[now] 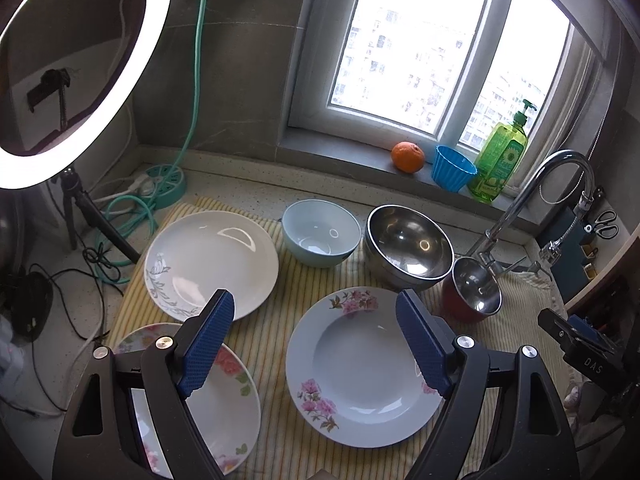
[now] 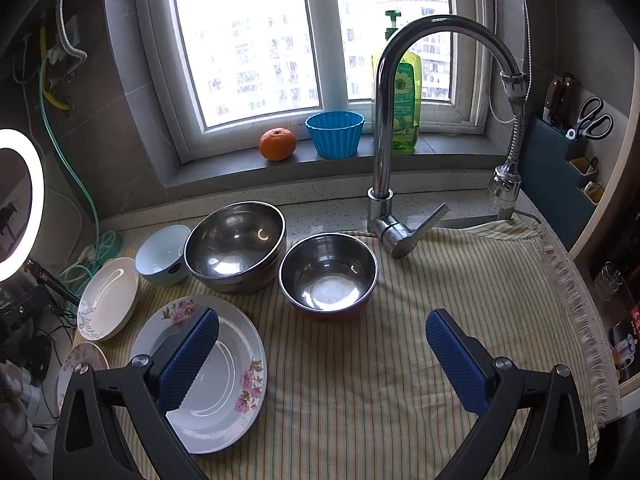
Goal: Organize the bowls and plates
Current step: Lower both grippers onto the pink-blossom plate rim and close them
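Note:
On the striped cloth (image 2: 400, 380) lie a white leaf-patterned plate (image 1: 212, 264), a pink-flowered plate (image 1: 228, 400) and a deep flowered plate (image 1: 360, 368). Behind them stand a light blue bowl (image 1: 320, 232), a large steel bowl (image 1: 408, 244) and a small steel bowl with a red outside (image 1: 474, 288). My left gripper (image 1: 314, 300) hovers open above the deep plate's far rim, holding nothing. My right gripper (image 2: 322, 320) is open and empty just before the small steel bowl (image 2: 328, 272), with the deep plate (image 2: 224, 380) under its left finger.
A faucet (image 2: 384, 120) rises behind the small bowl. On the windowsill sit an orange (image 2: 278, 144), a blue ribbed cup (image 2: 336, 134) and a green soap bottle (image 2: 400, 92). A ring light (image 1: 80, 60) and power strip (image 1: 166, 184) stand left; a knife holder (image 2: 568, 148) is right.

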Available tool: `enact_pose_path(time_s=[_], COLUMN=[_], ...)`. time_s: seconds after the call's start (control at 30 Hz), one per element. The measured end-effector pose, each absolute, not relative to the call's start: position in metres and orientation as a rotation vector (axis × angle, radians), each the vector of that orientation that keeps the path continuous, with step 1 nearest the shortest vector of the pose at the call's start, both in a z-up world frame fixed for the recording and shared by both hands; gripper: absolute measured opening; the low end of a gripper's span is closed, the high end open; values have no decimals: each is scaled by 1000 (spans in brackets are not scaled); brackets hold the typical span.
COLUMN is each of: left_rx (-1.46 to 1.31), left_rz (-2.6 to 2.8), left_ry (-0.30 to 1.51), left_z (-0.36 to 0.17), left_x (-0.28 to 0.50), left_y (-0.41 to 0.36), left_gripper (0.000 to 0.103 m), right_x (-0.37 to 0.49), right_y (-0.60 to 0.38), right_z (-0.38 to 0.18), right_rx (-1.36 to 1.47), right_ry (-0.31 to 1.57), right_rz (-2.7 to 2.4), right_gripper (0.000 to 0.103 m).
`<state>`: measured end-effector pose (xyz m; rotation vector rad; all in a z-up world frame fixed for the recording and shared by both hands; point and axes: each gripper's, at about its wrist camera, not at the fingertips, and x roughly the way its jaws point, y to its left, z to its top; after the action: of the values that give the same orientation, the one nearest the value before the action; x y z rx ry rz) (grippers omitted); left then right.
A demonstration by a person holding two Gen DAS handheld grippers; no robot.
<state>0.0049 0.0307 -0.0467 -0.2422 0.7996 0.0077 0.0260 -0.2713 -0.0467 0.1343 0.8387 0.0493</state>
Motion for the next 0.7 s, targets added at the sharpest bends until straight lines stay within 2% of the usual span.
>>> enact_pose_path(time_s=[0.13, 0.33, 0.4, 0.5, 0.6, 0.7], left_rx=[-259, -303, -308, -321, -333, -353], left_rz=[7, -12, -17, -25, -39, -47], left_ry=[855, 949, 974, 1012, 1054, 1094], left_z=[-63, -90, -98, -110, -122, -135], left_x=[7, 13, 15, 19, 24, 28], left_y=[37, 42, 43, 43, 43, 45], left_gripper=[76, 54, 52, 46, 36, 34], right_x=[28, 36, 38, 41, 43, 45], right_y=[-269, -266, -266, -263, -260, -258], right_z=[-60, -86, -94, -105, -118, -130], right_rx=[135, 167, 182, 185, 200, 230], right_ry=[873, 964, 984, 1014, 1058, 1100], right_rz=[78, 140, 153, 170, 199, 224], right_gripper=[94, 73, 71, 63, 60, 55])
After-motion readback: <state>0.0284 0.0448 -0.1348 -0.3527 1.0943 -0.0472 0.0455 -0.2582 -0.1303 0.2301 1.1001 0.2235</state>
